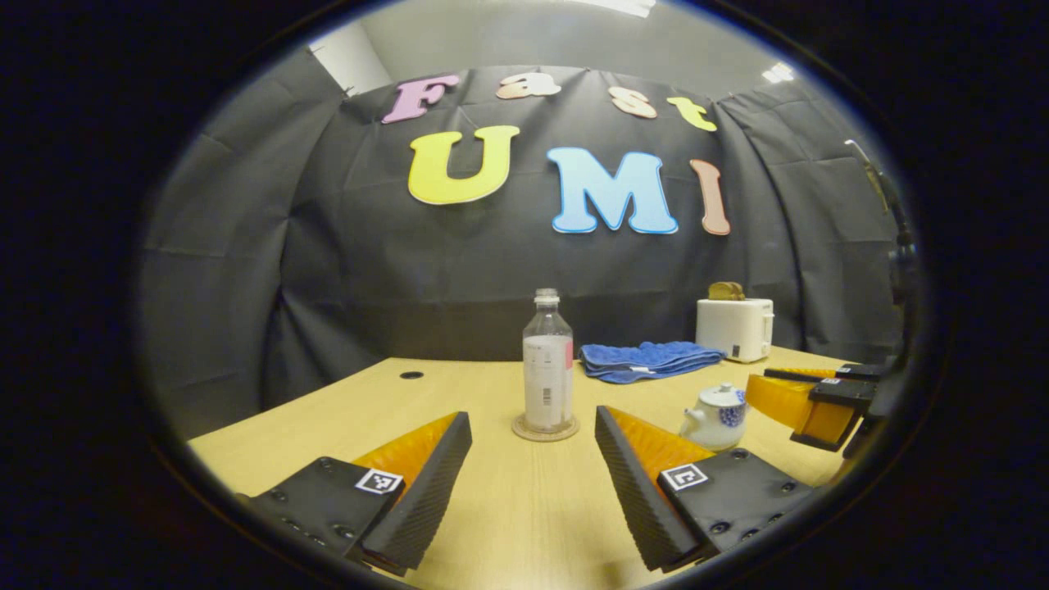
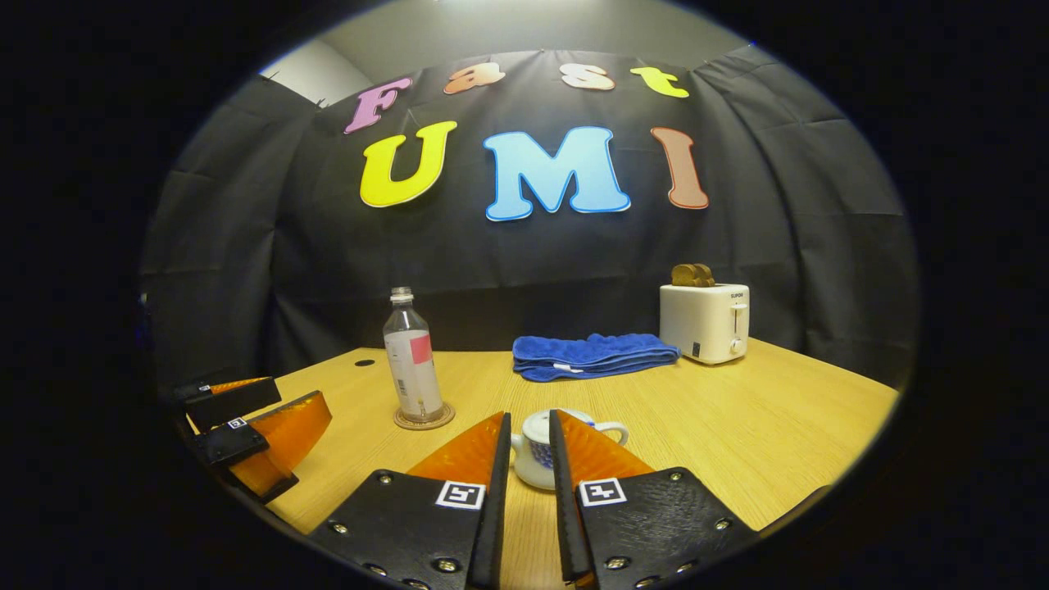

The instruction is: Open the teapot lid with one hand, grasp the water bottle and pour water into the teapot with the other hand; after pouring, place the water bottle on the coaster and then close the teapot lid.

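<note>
A clear, uncapped water bottle (image 1: 547, 373) (image 2: 412, 360) stands upright on a round coaster (image 1: 524, 429) (image 2: 400, 421) at mid-table. My left gripper (image 1: 533, 414) (image 2: 299, 395) is open wide, a short way in front of the bottle, with nothing between its fingers. To the bottle's right sits a small white teapot (image 1: 715, 416) (image 2: 534, 447) with blue pattern, its lid (image 1: 721, 395) resting on it. My right gripper (image 2: 529, 416) (image 1: 758, 382) is just short of the teapot, open by a narrow gap and holding nothing.
A folded blue towel (image 1: 649, 360) (image 2: 592, 354) lies behind the teapot. A white toaster (image 1: 735, 328) (image 2: 705, 322) holding toast stands at the back right. The wooden table (image 1: 508, 508) (image 2: 778, 426) has a small dark hole (image 1: 411, 375) at the far left.
</note>
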Tool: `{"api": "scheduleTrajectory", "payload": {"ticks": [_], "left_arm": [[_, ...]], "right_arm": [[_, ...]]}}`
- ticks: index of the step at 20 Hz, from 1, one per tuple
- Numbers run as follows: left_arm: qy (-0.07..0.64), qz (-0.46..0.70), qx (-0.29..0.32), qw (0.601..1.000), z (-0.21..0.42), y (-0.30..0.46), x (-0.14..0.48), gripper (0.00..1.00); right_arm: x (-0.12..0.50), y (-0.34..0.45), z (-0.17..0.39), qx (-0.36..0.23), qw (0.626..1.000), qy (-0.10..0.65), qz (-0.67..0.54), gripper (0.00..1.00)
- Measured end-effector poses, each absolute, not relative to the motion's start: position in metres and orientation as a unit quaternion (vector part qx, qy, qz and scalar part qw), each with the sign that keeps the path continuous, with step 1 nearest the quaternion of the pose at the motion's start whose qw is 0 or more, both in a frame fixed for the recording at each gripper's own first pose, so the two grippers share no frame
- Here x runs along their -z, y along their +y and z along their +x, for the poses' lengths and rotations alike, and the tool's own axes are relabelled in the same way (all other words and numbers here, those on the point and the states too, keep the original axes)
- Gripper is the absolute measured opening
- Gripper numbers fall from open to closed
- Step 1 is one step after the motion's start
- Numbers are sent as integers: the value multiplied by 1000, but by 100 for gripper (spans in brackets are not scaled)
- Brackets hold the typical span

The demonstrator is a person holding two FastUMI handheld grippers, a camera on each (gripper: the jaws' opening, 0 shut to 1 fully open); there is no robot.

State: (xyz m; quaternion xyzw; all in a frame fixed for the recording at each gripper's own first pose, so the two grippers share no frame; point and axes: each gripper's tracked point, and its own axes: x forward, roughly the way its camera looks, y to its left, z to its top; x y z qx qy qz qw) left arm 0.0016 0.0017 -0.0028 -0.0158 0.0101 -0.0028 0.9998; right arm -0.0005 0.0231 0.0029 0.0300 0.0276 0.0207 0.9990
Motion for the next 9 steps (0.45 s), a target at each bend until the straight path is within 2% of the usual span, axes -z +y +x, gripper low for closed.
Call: {"api": "scheduleTrajectory", "payload": {"ticks": [9], "left_arm": [[9,4,-8,1000,-3,3,5,100]], "right_arm": [[3,23,-6,-8,1000,15,20,28]]}}
